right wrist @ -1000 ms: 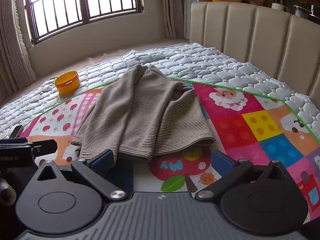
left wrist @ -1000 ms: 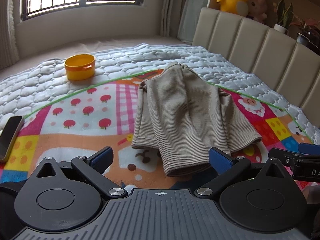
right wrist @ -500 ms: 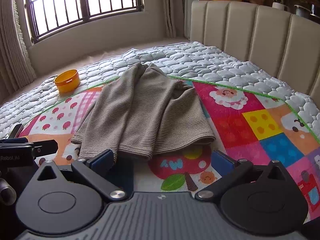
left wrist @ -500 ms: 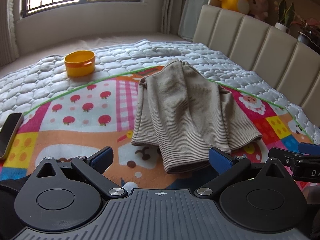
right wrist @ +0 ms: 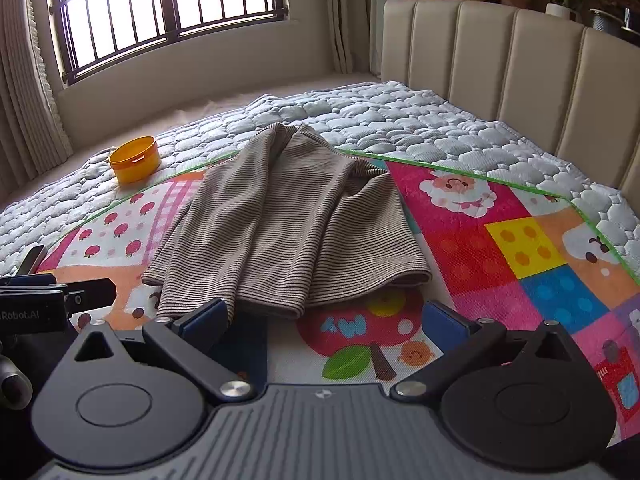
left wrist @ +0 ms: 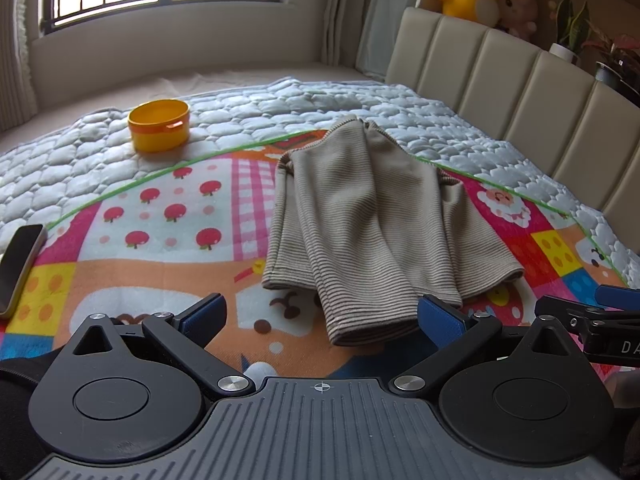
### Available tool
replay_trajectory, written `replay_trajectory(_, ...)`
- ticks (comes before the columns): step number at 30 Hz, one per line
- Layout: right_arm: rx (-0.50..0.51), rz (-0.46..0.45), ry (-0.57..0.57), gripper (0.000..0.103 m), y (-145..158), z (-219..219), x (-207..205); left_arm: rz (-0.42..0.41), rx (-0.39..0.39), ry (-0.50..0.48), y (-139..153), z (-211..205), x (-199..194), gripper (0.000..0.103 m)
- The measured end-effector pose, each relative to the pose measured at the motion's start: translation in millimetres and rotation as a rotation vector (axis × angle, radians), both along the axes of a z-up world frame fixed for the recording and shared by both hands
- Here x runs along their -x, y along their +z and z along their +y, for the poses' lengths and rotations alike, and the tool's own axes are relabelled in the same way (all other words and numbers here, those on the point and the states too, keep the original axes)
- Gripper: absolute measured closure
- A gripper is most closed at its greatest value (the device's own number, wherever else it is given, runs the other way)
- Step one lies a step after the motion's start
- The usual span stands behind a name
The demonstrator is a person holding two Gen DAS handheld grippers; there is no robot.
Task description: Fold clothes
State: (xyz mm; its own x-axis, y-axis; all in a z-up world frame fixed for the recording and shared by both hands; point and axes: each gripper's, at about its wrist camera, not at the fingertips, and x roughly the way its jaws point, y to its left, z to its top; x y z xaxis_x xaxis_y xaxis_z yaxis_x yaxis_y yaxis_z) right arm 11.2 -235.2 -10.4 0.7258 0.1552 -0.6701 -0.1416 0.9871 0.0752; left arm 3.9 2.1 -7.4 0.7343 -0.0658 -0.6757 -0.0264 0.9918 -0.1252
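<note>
A beige striped sweater [left wrist: 372,224] lies folded lengthwise on a colourful play mat [left wrist: 160,264], collar away from me, hem toward me; it also shows in the right wrist view [right wrist: 288,232]. My left gripper [left wrist: 320,316] is open and empty, its blue pads just short of the hem's near edge. My right gripper [right wrist: 326,316] is open and empty, its left pad touching or just above the hem's near left corner. The right gripper also shows at the right edge of the left wrist view [left wrist: 592,316].
An orange round tub [left wrist: 159,125] sits on the quilted white cover [left wrist: 280,100] at the far left. A phone [left wrist: 18,264] lies at the mat's left edge. A padded headboard [left wrist: 520,92] runs along the right, with plush toys and plants behind it.
Both grippers have drawn back slightly from the sweater; the sweater itself lies as before. Both jaws stay open.
</note>
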Motion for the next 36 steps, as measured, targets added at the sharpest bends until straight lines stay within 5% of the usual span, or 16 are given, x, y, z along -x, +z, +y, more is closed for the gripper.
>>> replay_trajectory(36,-0.006,0.014,-0.001,0.0,-0.3,-1.5,-1.6,0.014,-0.024,-0.016,-1.1,-4.8,1.0,0.0)
